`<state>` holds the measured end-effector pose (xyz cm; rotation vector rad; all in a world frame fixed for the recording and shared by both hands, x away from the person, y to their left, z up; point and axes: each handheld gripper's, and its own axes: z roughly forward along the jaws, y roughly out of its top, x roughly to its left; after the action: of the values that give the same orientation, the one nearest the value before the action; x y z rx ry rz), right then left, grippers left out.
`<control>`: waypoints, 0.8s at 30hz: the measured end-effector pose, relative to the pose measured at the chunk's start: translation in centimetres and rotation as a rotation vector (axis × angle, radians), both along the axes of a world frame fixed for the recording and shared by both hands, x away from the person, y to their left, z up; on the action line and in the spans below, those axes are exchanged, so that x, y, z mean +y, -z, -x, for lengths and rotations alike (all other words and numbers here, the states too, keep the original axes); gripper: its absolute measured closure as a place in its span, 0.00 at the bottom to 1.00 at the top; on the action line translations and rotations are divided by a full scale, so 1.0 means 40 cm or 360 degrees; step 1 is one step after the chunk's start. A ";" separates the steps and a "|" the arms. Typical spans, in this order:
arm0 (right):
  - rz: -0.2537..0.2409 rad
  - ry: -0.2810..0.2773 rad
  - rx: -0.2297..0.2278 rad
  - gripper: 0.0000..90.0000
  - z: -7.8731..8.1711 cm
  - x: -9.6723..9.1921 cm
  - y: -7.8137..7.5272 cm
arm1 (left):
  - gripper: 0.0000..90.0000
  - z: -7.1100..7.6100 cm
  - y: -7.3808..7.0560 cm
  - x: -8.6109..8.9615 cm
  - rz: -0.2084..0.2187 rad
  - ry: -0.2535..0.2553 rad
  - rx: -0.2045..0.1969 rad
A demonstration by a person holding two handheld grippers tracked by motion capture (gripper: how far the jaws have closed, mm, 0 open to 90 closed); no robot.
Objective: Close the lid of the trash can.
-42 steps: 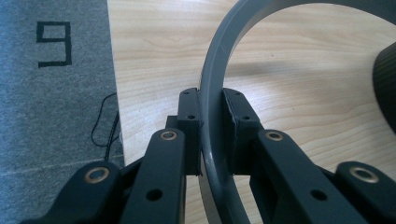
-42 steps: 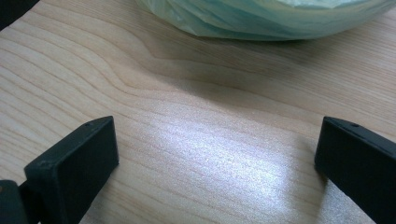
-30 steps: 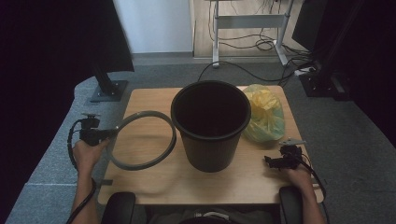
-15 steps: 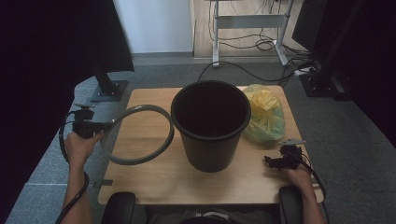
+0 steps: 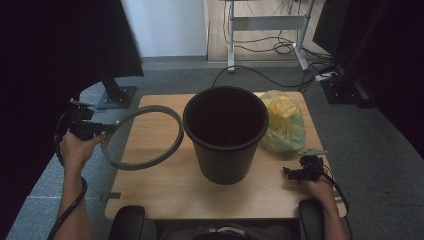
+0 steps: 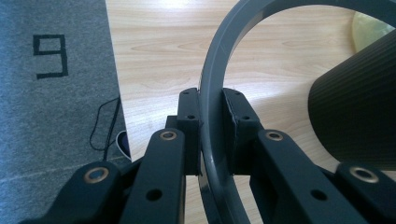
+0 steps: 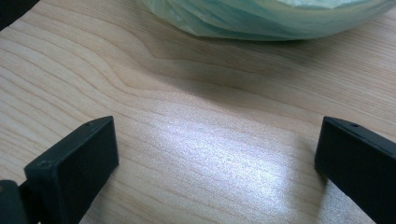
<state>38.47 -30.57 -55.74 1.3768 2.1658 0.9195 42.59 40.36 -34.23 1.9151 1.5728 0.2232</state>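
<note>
Grey plastic forms the ring (image 5: 142,137), a thin, smooth hoop, round and flat-sided, with a slim band that looks like a bin's rim. It hangs tilted over the left part of the tabletop (image 5: 165,187), its near left edge clamped in the left gripper (image 5: 97,129) and its far side close beside the bin (image 5: 225,132) without clearly touching it. In the left gripper view the ring (image 6: 212,93) runs upright between the two black fingers (image 6: 189,116), which stand narrow and press on it from both sides.

One ring, one bin, one bag and two grippers are in sight. The bin is black, a tall tapered bucket with a round open mouth and finely ribbed, matte walls; it stands upright near the middle of the tabletop. The bag (image 5: 285,122) is a thin, crinkled film, yellow with a green tinge, bunched into a soft lump just behind and right of the bin, against its side.

Pale wood with wavy grain makes up the tabletop, a rectangle with rounded corners. The right gripper (image 5: 300,172) rests low at the near right edge; its fingers (image 7: 74,158) stand wide apart over bare wood, with the bag (image 7: 261,16) just ahead.
</note>
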 end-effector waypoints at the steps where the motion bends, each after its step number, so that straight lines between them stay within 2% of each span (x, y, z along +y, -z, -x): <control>1: 0.0000 0.0000 0.0000 0.00 0.000 0.000 0.000 | 0.87 -0.001 -0.005 0.001 0.0001 0.0003 0.0000; 14: 0.0000 -0.0001 0.0000 0.00 0.000 0.000 0.000 | 0.87 0.003 -0.087 0.008 -0.0001 0.0011 -0.0019; 24: -0.0001 0.0000 0.0000 0.00 0.000 0.000 0.000 | 0.87 -0.001 -0.140 0.008 0.0046 0.0040 -0.0041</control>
<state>38.47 -30.57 -55.74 1.3770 2.1659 0.9199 42.65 40.67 -28.65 1.9013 1.5261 0.2122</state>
